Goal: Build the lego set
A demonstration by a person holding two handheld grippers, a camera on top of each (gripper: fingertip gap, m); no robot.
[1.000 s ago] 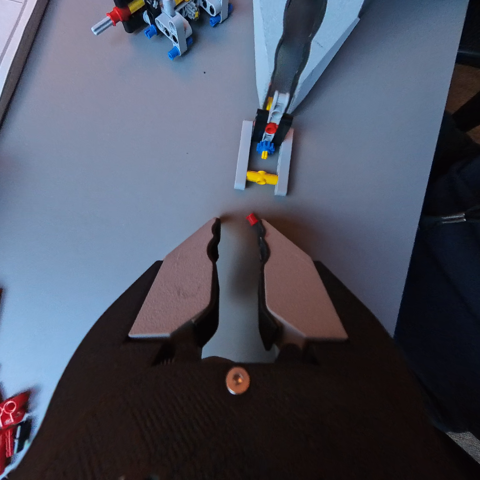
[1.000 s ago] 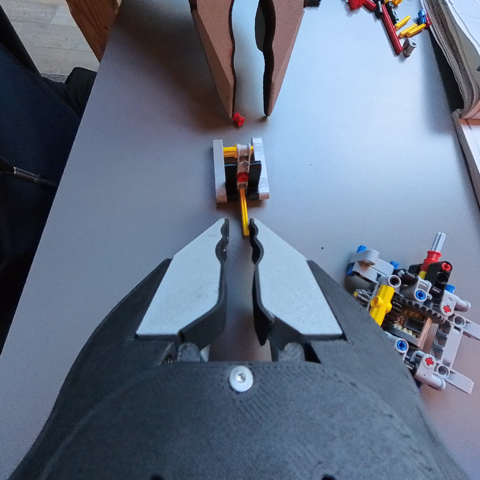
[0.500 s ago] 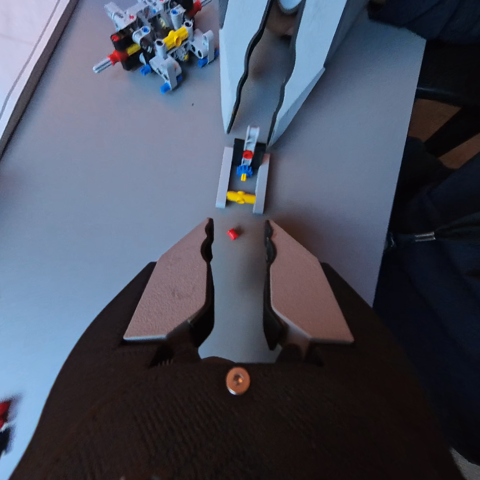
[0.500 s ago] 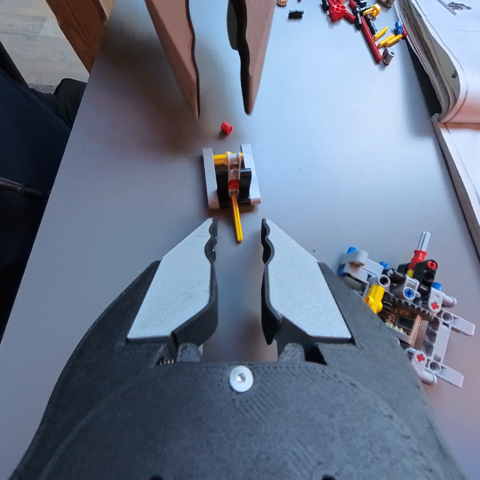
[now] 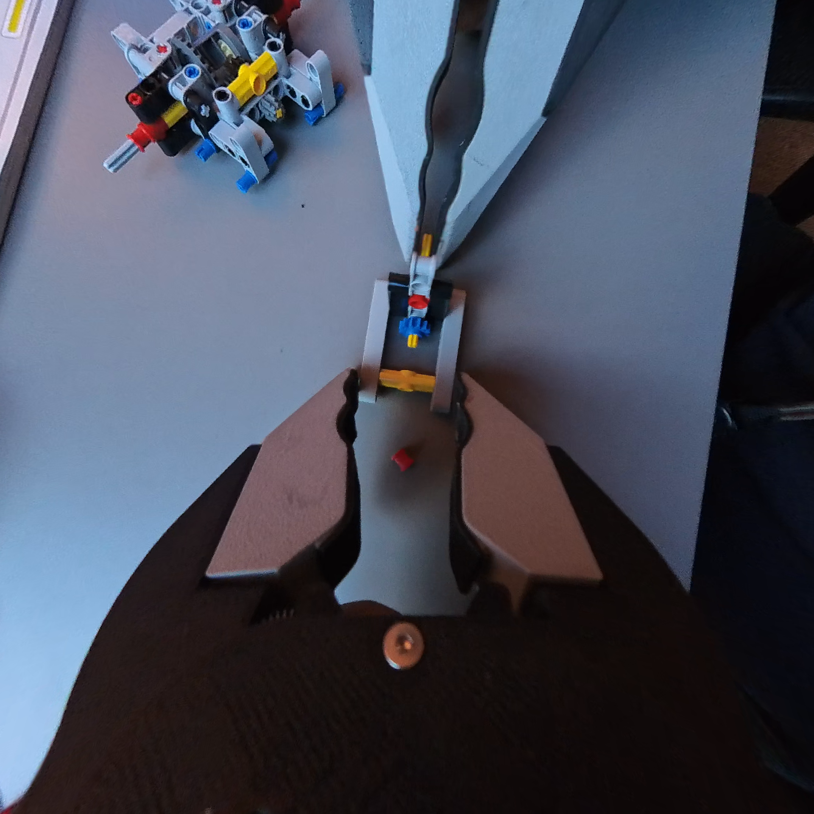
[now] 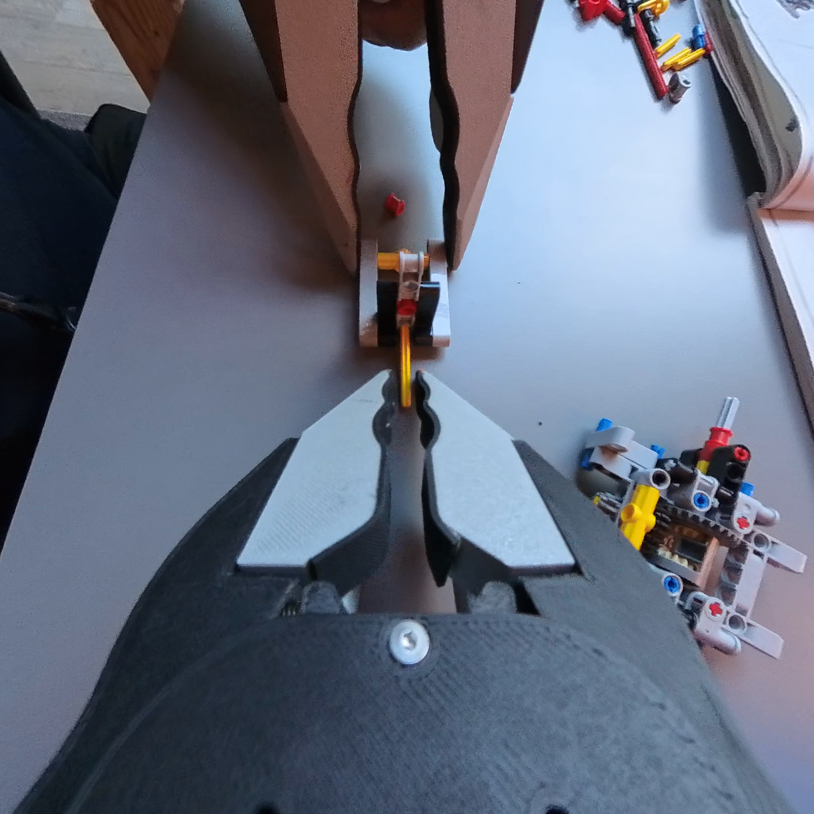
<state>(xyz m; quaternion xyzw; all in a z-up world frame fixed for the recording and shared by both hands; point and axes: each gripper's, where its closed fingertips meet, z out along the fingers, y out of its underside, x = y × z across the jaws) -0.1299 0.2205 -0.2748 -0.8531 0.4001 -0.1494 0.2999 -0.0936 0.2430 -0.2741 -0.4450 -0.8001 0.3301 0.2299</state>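
Observation:
A small assembly [image 5: 372, 334] of two grey beams, a yellow cross piece, a blue gear and a red bush lies on the grey table. My left gripper [image 5: 406, 383] is open. Its fingertips [image 5: 352, 383] flank the near ends of the grey beams, close against them. A loose red bush [image 5: 401, 459] lies on the table between its fingers, untouched. My right gripper [image 6: 404, 379] is shut on the yellow axle [image 6: 405, 365] that sticks out of the assembly [image 6: 368, 308] toward it. In the left wrist view the right gripper [image 5: 425, 255] shows the yellow axle end pinched at its tips.
A larger grey, black and yellow assembly [image 6: 687, 528] sits right of my right gripper and also shows in the left wrist view [image 5: 220, 97]. Loose red and yellow parts [image 6: 660, 57] and an open booklet [image 6: 757, 88] lie beyond. A seated person's dark clothing [image 5: 771, 440] borders the table edge. Across from one pair of fingers to the other is roughly 5 cm.
My left gripper opened wider and moved forward past the red bush until its tips flank the assembly. My right gripper opened, then shut on the yellow axle.

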